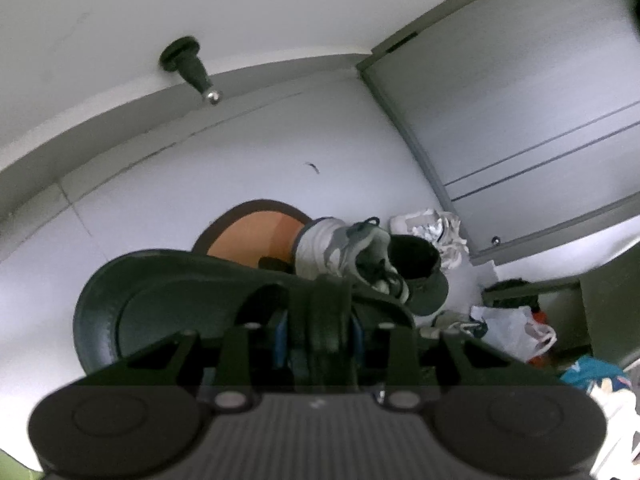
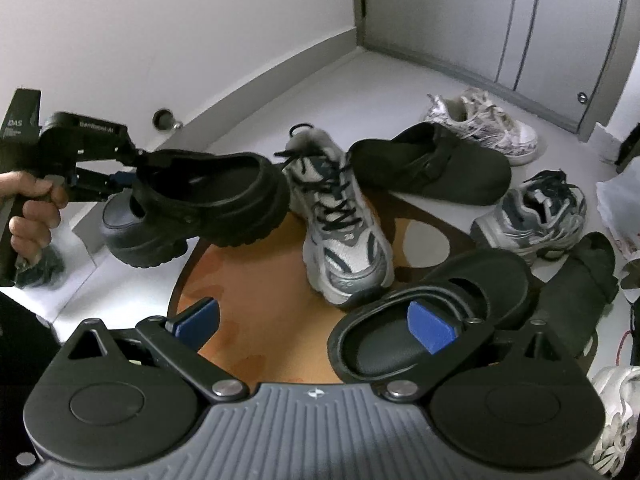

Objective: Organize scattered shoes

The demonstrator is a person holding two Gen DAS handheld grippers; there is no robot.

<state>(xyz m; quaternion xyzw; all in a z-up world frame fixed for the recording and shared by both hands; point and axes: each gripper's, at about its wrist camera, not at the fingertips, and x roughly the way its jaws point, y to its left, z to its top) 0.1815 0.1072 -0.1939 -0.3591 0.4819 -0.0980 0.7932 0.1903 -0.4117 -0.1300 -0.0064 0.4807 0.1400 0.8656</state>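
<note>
My left gripper [image 1: 320, 320] is shut on the rim of a black chunky clog [image 1: 160, 312]. In the right wrist view this clog [image 2: 208, 200] hangs in the air at the left, held by the left gripper [image 2: 128, 176] in a person's hand. Its mate [image 2: 420, 312] lies on the round orange mat [image 2: 260, 300]. My right gripper [image 2: 314, 322] is open wide, with one blue pad [image 2: 432, 328] inside that clog's opening and the other over the mat. A white-grey sneaker [image 2: 344, 232] stands on the mat between the two clogs.
A black chunky shoe [image 2: 140, 236] sits under the lifted clog. A dark suede clog [image 2: 432, 168], a white patterned sneaker [image 2: 480, 124], a grey sneaker [image 2: 532, 216] and a dark slipper [image 2: 576, 292] lie around the mat. Grey cabinet doors [image 2: 520, 20] stand behind, with a doorstop [image 2: 164, 120] on the wall.
</note>
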